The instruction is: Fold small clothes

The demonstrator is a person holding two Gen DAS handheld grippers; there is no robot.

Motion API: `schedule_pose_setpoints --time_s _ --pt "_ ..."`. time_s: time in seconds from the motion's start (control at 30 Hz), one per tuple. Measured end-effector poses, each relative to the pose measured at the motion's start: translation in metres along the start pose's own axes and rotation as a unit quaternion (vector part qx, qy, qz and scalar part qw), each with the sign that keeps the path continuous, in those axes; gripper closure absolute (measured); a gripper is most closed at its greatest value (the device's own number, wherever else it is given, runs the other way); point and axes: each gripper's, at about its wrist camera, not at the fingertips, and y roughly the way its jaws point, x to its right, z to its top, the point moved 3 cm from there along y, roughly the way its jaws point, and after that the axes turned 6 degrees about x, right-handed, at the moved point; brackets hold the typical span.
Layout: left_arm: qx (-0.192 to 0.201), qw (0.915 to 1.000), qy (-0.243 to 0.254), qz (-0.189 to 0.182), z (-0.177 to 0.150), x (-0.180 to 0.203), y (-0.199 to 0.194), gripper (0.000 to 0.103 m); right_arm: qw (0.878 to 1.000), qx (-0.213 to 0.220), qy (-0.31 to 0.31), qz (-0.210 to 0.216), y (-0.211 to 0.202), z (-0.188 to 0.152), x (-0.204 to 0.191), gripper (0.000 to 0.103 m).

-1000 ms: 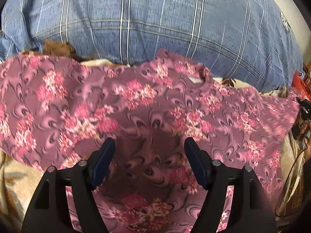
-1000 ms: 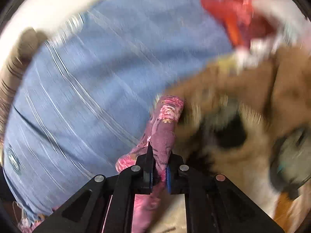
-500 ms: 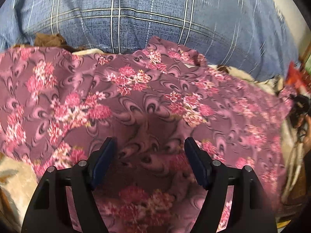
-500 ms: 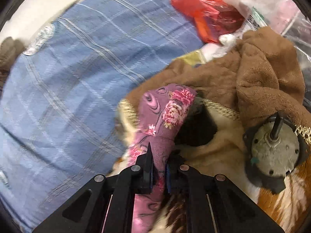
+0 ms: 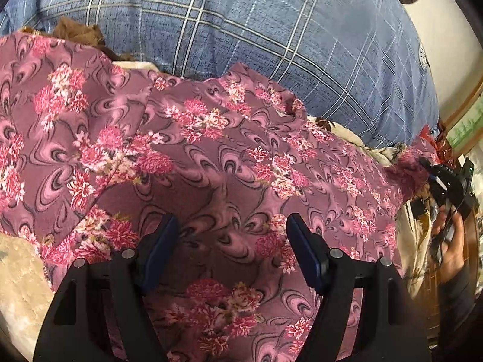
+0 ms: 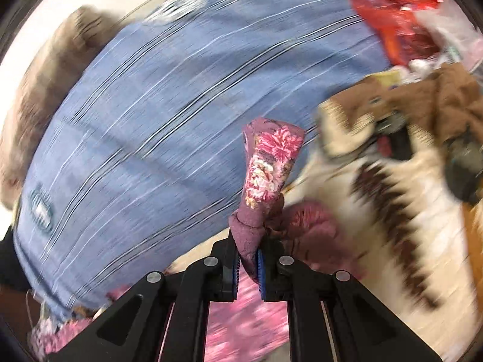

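A purple floral garment lies spread on the bed and fills most of the left wrist view. My left gripper is open, its jaws wide apart just above the cloth's near part. My right gripper is shut on a corner of the same floral garment, which sticks up between its pads. The right gripper also shows at the far right of the left wrist view, holding the cloth's right corner. The right wrist view is blurred by motion.
A large blue plaid pillow lies behind the garment. A brown fleece, a red plastic bag and a dark round object lie to the right. A cream and brown blanket covers the bed.
My right gripper has swung with the held corner, and its view has shifted toward the pillow and gone blurred. The garment's right side is pulled out wider. My left gripper stays open over the cloth.
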Motion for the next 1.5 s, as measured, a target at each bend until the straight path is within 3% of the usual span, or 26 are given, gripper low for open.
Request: schedule_pose_setpoints --time_s 0.23,0.5,0.67,0.73,0.83,0.97,1.07,1.2,1.23,1.27,1.3,1.33,1.37,1.5 --pt "-0.006 0.9995 -0.026 -0.015 0.005 -0.009 -0.007 0.03 0.994 -0.072 -0.052 0.068 0.02 -0.074 -0.095 0.094" --pt "-0.002 0.9979 -0.054 -0.036 0.011 -0.019 -0.017 0.03 0.972 -0.143 -0.143 0.118 0.036 -0.164 -0.189 0.094" --pt "0.003 0.9958 -0.072 -0.056 0.015 -0.026 -0.023 0.03 0.957 -0.191 -0.17 0.138 0.042 -0.217 -0.227 0.087" --pt "0.003 0.9949 -0.077 -0.065 0.016 -0.027 -0.023 0.03 0.949 -0.214 -0.181 0.146 0.041 -0.237 -0.236 0.078" --pt "-0.003 0.9931 -0.082 -0.084 0.015 -0.026 -0.022 0.03 0.937 -0.241 -0.196 0.16 0.029 -0.258 -0.238 0.063" --pt "-0.018 0.9887 -0.084 -0.123 0.011 -0.015 -0.017 0.029 0.93 -0.258 -0.183 0.186 0.001 -0.26 -0.215 0.061" --pt "-0.031 0.9866 -0.084 -0.136 0.008 -0.003 -0.006 0.024 0.94 -0.245 -0.159 0.179 -0.017 -0.249 -0.184 0.06" --pt "-0.052 0.9862 -0.092 -0.128 0.01 0.012 0.015 0.025 0.958 -0.224 -0.111 0.145 -0.03 -0.219 -0.132 0.058" --pt "-0.048 0.9872 -0.093 -0.12 0.013 0.015 0.018 0.027 0.962 -0.214 -0.098 0.135 -0.034 -0.211 -0.119 0.058" --pt "-0.043 0.9883 -0.093 -0.113 0.017 0.018 0.021 0.045 0.966 -0.206 -0.084 0.129 -0.037 -0.202 -0.108 0.058" --pt "-0.042 0.9893 -0.091 -0.106 0.022 0.021 0.024 0.078 0.97 -0.198 -0.07 0.126 -0.039 -0.195 -0.098 0.058" --pt "-0.046 0.9898 -0.088 -0.102 0.026 0.023 0.026 0.093 0.974 -0.186 -0.048 0.122 -0.043 -0.185 -0.085 0.058" --pt "-0.043 0.99 -0.091 -0.099 0.03 0.023 0.023 0.098 0.976 -0.177 -0.033 0.12 -0.045 -0.179 -0.077 0.058" --pt "0.022 0.9927 -0.091 -0.075 0.037 0.011 -0.011 0.098 0.983 -0.142 0.026 0.109 -0.048 -0.154 -0.044 0.058"
